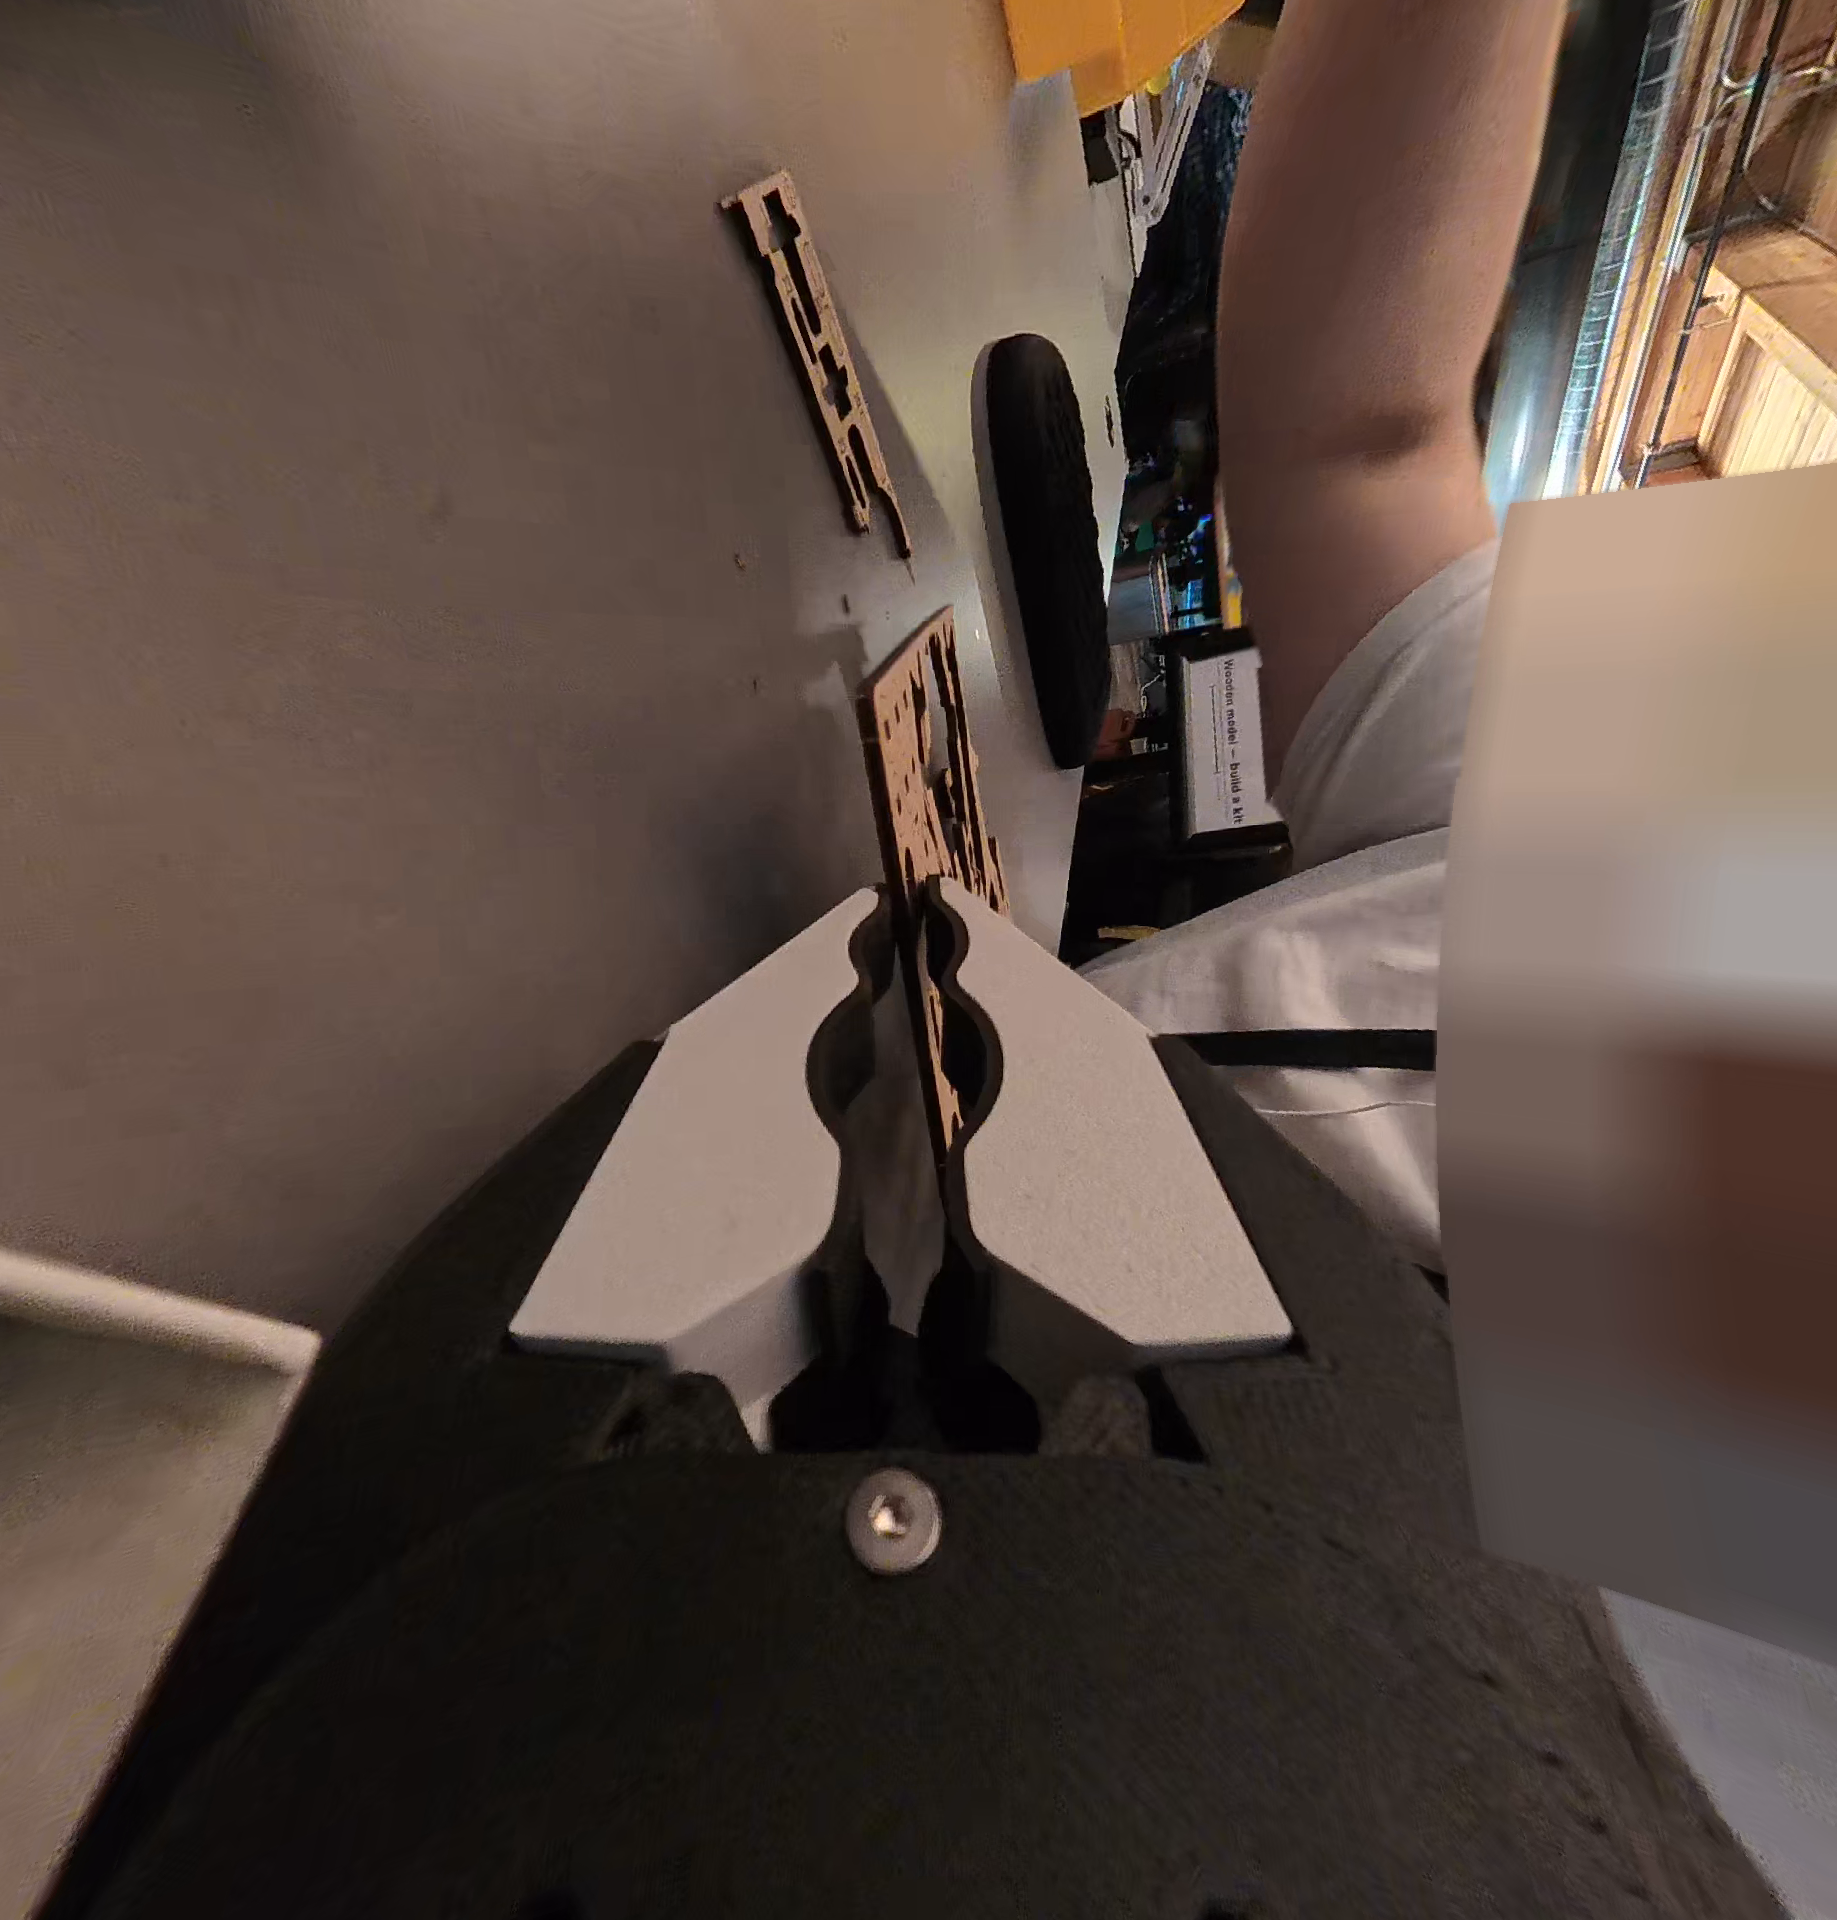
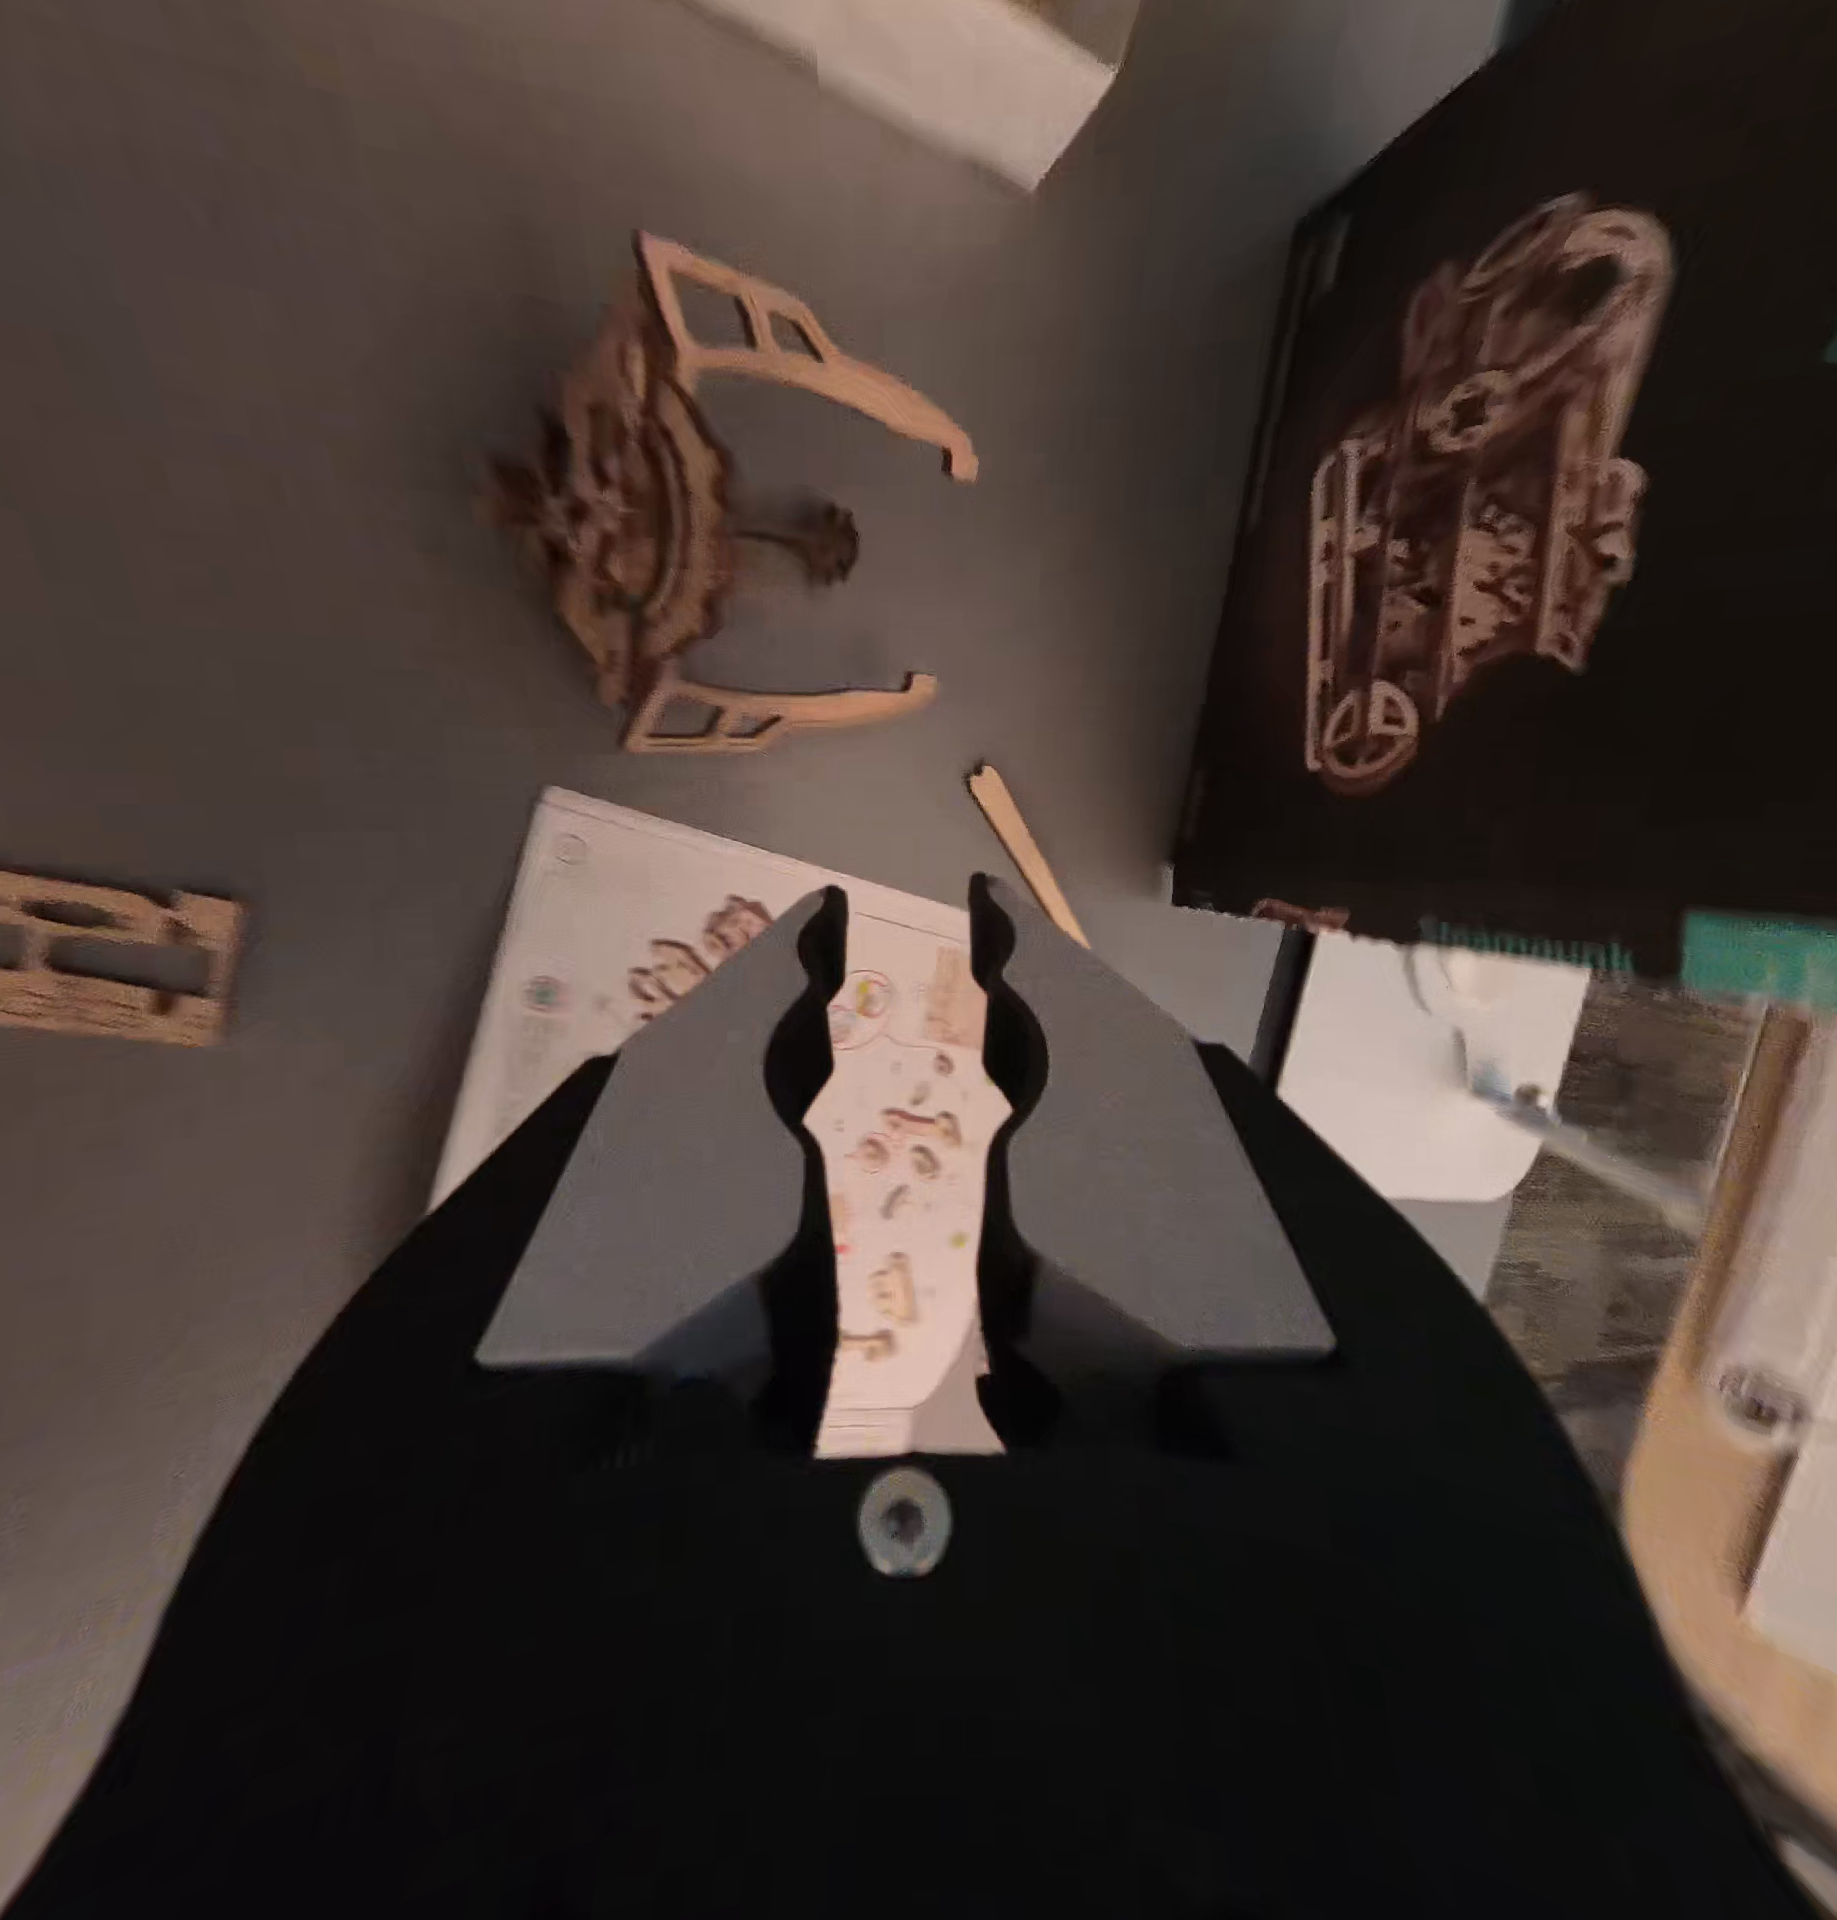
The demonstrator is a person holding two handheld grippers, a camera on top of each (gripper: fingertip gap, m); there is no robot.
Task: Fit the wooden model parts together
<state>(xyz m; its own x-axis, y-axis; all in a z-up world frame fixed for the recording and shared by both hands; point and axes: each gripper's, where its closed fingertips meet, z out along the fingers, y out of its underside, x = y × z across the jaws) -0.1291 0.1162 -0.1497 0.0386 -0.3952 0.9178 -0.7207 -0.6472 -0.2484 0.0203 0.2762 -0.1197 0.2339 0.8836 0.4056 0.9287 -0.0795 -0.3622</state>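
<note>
One flat wooden panel [image 1: 929, 790] stands on edge, pinched in the left claw [image 1: 909, 904], likely held ready for slotting. The right claw [image 2: 906, 904] hangs spread and empty over one instruction sheet [image 2: 602, 935]. Farther off, one half-built model [image 2: 644, 499] sits on the worktop [image 2: 218, 416]; two loose pieces [image 1: 820, 358] [image 2: 93, 956] lie flat.

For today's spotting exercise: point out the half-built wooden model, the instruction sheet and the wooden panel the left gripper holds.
half-built wooden model [image 2: 644, 509]: right wrist view, its geared middle.
instruction sheet [image 2: 602, 935]: right wrist view, bare upper part.
wooden panel [image 1: 929, 769]: left wrist view, perforated face above the fingertips.
</note>
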